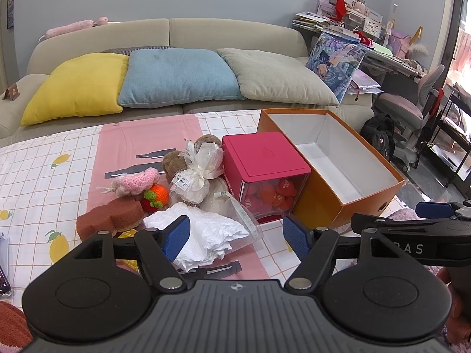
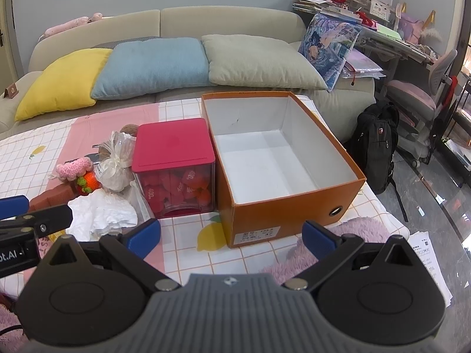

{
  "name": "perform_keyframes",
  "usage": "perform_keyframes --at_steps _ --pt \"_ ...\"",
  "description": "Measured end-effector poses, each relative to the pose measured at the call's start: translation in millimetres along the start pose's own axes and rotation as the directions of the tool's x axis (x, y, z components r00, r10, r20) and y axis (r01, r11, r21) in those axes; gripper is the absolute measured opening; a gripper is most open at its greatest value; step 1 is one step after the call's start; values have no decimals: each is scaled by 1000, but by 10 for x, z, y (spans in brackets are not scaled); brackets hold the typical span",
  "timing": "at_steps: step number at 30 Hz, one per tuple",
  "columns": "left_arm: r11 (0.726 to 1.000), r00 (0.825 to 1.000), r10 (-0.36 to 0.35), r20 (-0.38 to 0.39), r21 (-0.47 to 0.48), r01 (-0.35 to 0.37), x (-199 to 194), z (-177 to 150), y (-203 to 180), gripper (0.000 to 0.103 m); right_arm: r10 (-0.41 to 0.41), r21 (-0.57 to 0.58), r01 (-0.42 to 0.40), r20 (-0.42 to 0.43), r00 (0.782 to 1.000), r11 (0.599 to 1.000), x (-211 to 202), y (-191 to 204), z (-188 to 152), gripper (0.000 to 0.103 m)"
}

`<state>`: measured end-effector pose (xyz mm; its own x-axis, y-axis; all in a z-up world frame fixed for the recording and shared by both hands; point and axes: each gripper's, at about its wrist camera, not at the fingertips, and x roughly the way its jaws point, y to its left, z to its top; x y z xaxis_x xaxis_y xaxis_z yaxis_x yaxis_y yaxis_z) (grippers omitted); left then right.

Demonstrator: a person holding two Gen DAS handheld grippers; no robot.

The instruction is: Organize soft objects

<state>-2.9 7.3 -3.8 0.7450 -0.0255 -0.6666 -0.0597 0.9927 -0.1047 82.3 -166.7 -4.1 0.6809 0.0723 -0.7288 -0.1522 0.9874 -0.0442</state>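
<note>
Evidently I was at the very start, since the orange box (image 2: pixel 290 158) stood bare inside, its white floor showing. It sat at the right of the tabletop (image 1: pixel 44 176), open side up, presumably so soft things could be dropped straight in. Touching its left wall stood the red-lidded container (image 2: pixel 173 147), with red heart-shaped pieces behind its clear front.

I held the left hand-held gripper (image 1: pixel 237 235) spread wide and carrying nothing, low over the crumpled white paper (image 1: pixel 212 232), whose near edge lay just by its left finger. That seemed the closest thing to take. Behind it the rest lay heaped: a brown sponge (image 1: pixel 110 216), a pink crocheted toy (image 1: pixel 138 181), a knitted orange fruit (image 1: pixel 159 194), a white gauze pouch (image 1: pixel 195 173) and brown plush (image 1: pixel 173 161) underneath.

My right hand-held gripper (image 2: pixel 232 234) was equally wide and empty, aimed at the box's near wall, probably waiting to steady it. A lilac fluffy cloth (image 2: pixel 356 231) lay beside that wall.
</note>
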Motion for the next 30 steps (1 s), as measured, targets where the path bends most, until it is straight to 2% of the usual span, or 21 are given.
perform_keyframes --at_steps 5,10,15,17,18,20,23,27,30 --pt "1000 1000 -5 -2 -5 5 7 -11 2 83 2 -6 -2 -17 1000 1000 38 16 16 100" --pt "998 999 -12 -33 -54 10 63 -23 86 80 23 -35 -25 -52 998 999 110 68 5 100" --pt "990 993 -58 -106 -138 43 196 -41 305 66 97 -79 -107 -114 989 991 269 156 -6 99" --pt "988 989 -54 -136 -147 34 271 -76 397 62 143 -107 -159 -143 979 981 346 222 -22 85" --pt "987 988 -51 -148 -159 27 308 -96 449 59 165 -121 -186 -164 972 975 386 264 -31 82" --pt "980 980 -66 -187 -198 28 385 -133 570 56 216 -135 -249 -218 952 959 487 352 -52 68" --pt "972 971 -75 -226 -233 21 474 -173 716 49 280 -148 -324 -258 925 934 604 478 -73 57" --pt "961 965 -62 -253 -277 -11 565 -238 906 38 320 -196 -371 -248 914 908 711 655 -41 56" --pt "947 966 -69 -249 -322 -16 613 -254 1038 37 351 -216 -400 -234 907 891 803 777 21 56"
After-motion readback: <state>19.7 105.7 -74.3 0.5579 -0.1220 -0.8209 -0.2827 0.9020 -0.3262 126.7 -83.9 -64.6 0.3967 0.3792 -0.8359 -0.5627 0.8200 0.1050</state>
